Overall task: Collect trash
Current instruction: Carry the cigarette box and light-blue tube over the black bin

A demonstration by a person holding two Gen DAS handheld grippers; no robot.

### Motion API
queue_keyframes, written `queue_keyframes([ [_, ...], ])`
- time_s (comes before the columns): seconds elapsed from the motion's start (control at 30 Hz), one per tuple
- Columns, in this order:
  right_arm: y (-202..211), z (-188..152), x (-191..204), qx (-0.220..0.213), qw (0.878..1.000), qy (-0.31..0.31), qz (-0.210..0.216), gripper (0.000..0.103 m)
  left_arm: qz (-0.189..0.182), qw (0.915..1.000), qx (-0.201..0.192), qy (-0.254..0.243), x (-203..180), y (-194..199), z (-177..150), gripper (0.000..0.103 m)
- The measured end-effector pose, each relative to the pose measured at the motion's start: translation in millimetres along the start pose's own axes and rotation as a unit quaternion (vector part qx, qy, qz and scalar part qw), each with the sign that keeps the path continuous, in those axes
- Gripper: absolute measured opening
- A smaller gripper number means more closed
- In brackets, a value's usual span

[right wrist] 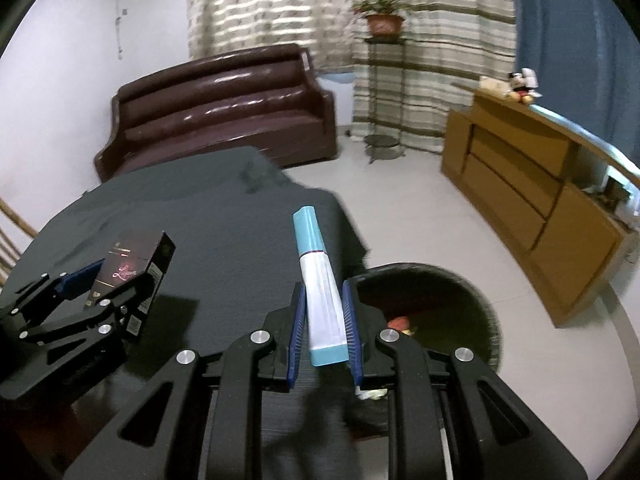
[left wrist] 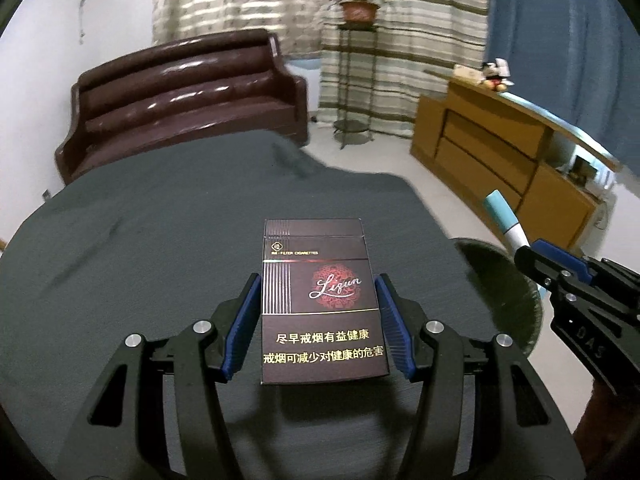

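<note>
My left gripper (left wrist: 318, 286) is shut on a dark cigarette pack (left wrist: 320, 300) with a red emblem, held flat above the grey table cloth (left wrist: 140, 248). The same pack (right wrist: 132, 268) and left gripper (right wrist: 120, 276) show at the left of the right wrist view. In that view my right gripper (right wrist: 323, 292) is shut on a long white and light-blue box (right wrist: 320, 288), which sticks out forward past the table's edge. That box (left wrist: 505, 222) and the right gripper (left wrist: 536, 258) appear at the right of the left wrist view. A round dark bin (right wrist: 476, 300) stands on the floor below the right gripper, with scraps inside.
A brown leather sofa (left wrist: 184, 100) stands behind the table. A wooden cabinet (left wrist: 500, 160) runs along the right wall, with a toy on top. A potted plant on a metal stand (left wrist: 358, 64) is by the striped curtain. The bin's rim (left wrist: 528, 300) sits beside the table.
</note>
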State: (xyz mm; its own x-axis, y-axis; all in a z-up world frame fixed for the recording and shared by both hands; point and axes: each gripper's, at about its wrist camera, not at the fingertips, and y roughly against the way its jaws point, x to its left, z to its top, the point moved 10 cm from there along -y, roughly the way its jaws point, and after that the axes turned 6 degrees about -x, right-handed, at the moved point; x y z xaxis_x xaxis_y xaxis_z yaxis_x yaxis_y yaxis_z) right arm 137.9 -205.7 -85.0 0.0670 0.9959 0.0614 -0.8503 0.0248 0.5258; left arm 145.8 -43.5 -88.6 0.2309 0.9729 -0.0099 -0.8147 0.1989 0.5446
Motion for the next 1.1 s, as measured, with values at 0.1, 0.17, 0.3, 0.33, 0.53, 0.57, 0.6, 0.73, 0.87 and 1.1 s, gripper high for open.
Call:
queue_keyframes([
  [0.1,2.5,1.6,-21.2,-0.006,1.000,-0.009,-0.018,0.020,-0.016,0.9998,-0.007,-0.008,-23.0,-4.4,5.8,0.055],
  [0.17,2.5,1.6,-31.7,-0.008,0.999,-0.013,-0.028,0.020,-0.028,0.9995,-0.008,-0.015,-38.7,-7.2,8.0,0.055],
  [0.3,4.9,1.4,-48.6,-0.015,0.999,-0.021,-0.044,0.020,-0.042,0.9987,-0.014,-0.026,-63.3,-10.4,12.5,0.055],
  [0.33,4.7,2.3,-53.2,-0.018,0.998,-0.022,-0.048,0.020,-0.045,0.9985,-0.015,-0.028,-67.9,-11.8,13.7,0.055],
  [0.53,6.6,4.3,-69.8,-0.032,0.997,-0.015,-0.068,0.020,-0.060,0.9974,-0.020,-0.034,-90.6,-19.8,16.3,0.055],
  [0.57,5.5,3.7,-71.9,-0.031,0.997,-0.016,-0.069,0.020,-0.063,0.9972,-0.020,-0.035,-94.6,-22.0,16.2,0.055],
  [0.6,4.7,2.6,-74.2,-0.029,0.997,-0.017,-0.070,0.020,-0.063,0.9970,-0.020,-0.038,-98.0,-23.7,15.9,0.055],
  [0.73,-1.2,-2.4,-81.0,-0.022,0.997,-0.022,-0.073,0.020,-0.067,0.9967,-0.015,-0.044,-108.3,-32.9,14.9,0.056],
  [0.87,-4.1,-4.5,-86.4,-0.019,0.997,-0.026,-0.075,0.020,-0.069,0.9964,-0.010,-0.049,-119.6,-41.4,13.8,0.056],
  [1.1,-12.8,-7.6,-97.9,-0.009,0.996,-0.041,-0.077,0.020,-0.073,0.9952,0.000,-0.066,-137.7,-54.9,12.3,0.056],
])
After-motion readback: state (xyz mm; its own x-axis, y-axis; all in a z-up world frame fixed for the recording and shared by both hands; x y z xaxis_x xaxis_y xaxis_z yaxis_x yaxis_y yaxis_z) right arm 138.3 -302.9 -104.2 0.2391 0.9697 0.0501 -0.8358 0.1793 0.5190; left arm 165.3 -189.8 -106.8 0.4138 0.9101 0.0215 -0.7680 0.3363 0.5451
